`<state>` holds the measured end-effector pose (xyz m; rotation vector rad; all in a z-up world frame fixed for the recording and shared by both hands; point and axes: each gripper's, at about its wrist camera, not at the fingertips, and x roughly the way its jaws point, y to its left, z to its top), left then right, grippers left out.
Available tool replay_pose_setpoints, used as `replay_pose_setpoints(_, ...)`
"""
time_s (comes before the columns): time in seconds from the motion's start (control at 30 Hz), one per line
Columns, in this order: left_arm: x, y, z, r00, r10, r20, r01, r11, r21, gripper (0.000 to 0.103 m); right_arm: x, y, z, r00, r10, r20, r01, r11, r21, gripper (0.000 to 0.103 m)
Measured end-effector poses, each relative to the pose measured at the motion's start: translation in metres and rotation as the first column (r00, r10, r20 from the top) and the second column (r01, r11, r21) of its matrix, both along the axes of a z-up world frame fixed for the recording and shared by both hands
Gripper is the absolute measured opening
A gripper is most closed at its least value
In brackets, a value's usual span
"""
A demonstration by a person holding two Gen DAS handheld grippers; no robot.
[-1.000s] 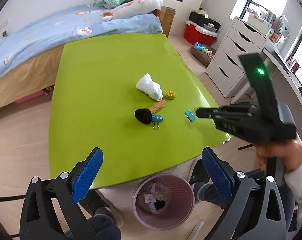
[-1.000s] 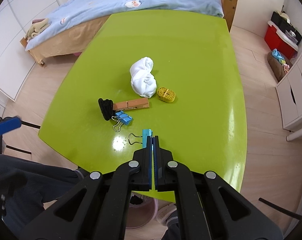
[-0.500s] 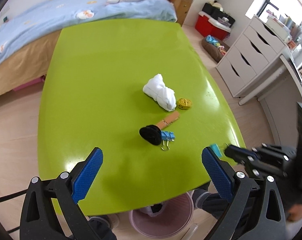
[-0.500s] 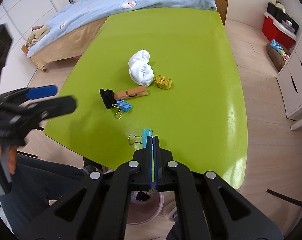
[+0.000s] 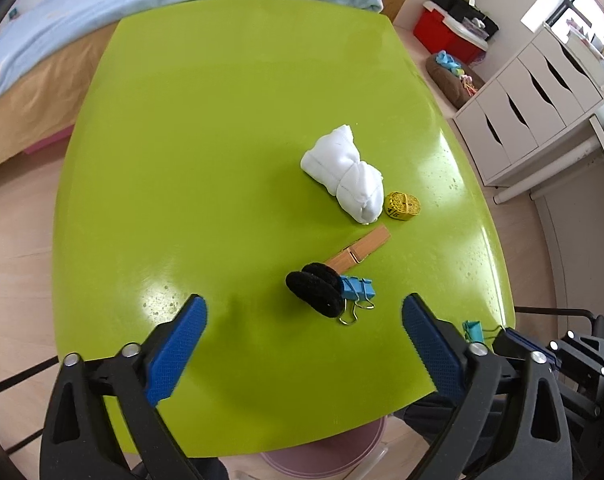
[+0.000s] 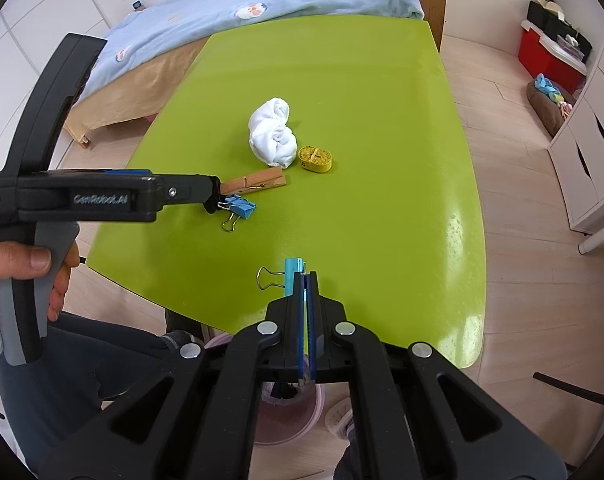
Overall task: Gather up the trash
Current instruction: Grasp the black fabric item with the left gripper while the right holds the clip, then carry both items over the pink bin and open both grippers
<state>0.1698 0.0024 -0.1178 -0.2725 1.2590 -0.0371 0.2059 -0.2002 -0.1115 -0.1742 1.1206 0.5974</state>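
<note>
With the right gripper (image 6: 306, 280) clamped on a teal binder clip (image 6: 293, 276) at the near edge of the green table (image 5: 230, 120), the left gripper (image 5: 302, 322), wide but just narrowing, closed in on the black hair tie (image 5: 314, 288) ahead, likely its next pickup for the pink bin (image 6: 290, 420) below.

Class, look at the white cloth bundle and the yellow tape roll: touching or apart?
Cannot tell. In both wrist views the white cloth bundle and yellow tape roll sit edge to edge, showing neither clear gap nor clear contact.

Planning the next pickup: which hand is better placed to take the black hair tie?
Left. The left gripper is open right over the black hair tie; the right gripper is shut on a teal binder clip.
</note>
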Motion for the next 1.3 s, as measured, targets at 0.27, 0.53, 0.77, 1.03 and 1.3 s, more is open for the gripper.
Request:
replay_pose_setpoints(0.27, 0.004, -0.003, -0.008, 0.999, 0.016, -0.029, -0.017, 0.999, -0.042, 0.059, 0.001, -0.003, -0.003, 1.0, -0.008, -0.008, 0.008, 1.0, -0.003, 0.001)
replay_pose_setpoints(0.53, 0.004, -0.004, -0.013, 1.0, 0.017, -0.011, -0.018, 0.999, -0.046, 0.036, 0.002, -0.002, -0.006, 1.0, -0.008, -0.011, 0.008, 1.0, -0.002, 0.001)
replay_pose_setpoints(0.77, 0.002, -0.004, -0.01, 1.0, 0.0, 0.012, 0.0, 1.0, -0.03, 0.011, 0.003, -0.001, -0.006, 1.0, -0.007, -0.011, 0.007, 1.0, -0.004, 0.001)
replay_pose_setpoints(1.03, -0.014, -0.01, 0.011, 0.995, -0.054, 0.082, 0.051, 0.998, 0.036, 0.011, -0.001, 0.001, -0.006, 1.0, -0.001, 0.0, 0.001, 1.0, -0.004, 0.001)
replay_pose_setpoints(1.3, -0.047, -0.015, 0.032, 0.985, -0.11, 0.136, 0.101, 0.992, 0.072, 0.011, -0.014, 0.003, 0.002, 1.0, 0.013, 0.024, -0.013, 1.0, -0.002, 0.001)
